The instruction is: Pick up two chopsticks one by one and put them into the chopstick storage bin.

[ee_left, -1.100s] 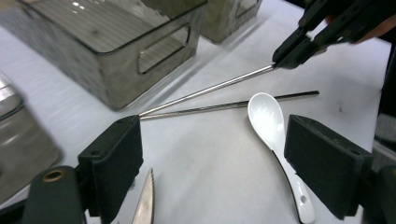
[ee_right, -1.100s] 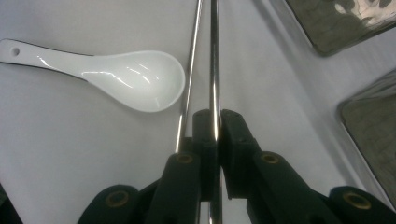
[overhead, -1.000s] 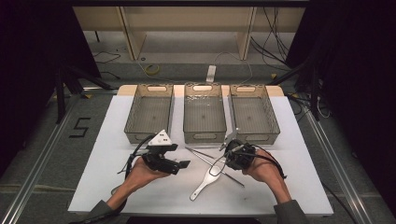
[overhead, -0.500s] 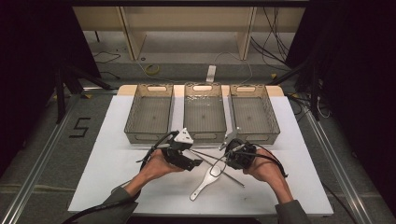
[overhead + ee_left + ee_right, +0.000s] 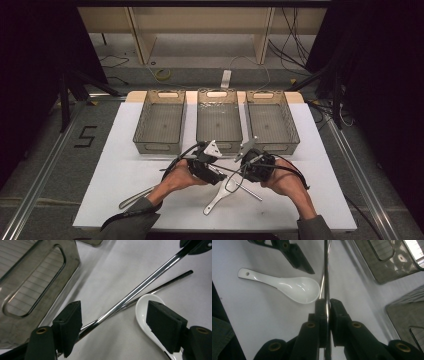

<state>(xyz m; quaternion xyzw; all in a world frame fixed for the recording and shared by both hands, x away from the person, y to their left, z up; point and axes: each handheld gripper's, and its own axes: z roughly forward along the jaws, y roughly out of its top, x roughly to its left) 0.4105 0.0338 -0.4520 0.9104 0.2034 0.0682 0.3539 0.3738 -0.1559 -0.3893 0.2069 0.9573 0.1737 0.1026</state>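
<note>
Thin polished steel chopstick [image 5: 326, 270], stiff, light, slippery: pinched in right claw [image 5: 328, 305]; left claw [image 5: 115, 325] spread, closing around shaft.

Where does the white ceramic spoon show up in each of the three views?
High view: the white spoon lies on the table, low centre, between the hands.
Left gripper view: its bowl, lower right behind the right-hand jaw.
Right gripper view: upper left, whole.
Shared landmark: the metal chopstick running beside the spoon's bowl.

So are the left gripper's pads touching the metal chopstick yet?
Apart: the left gripper view shows the chopstick between the left gripper's closing jaws, gaps both sides.
</note>
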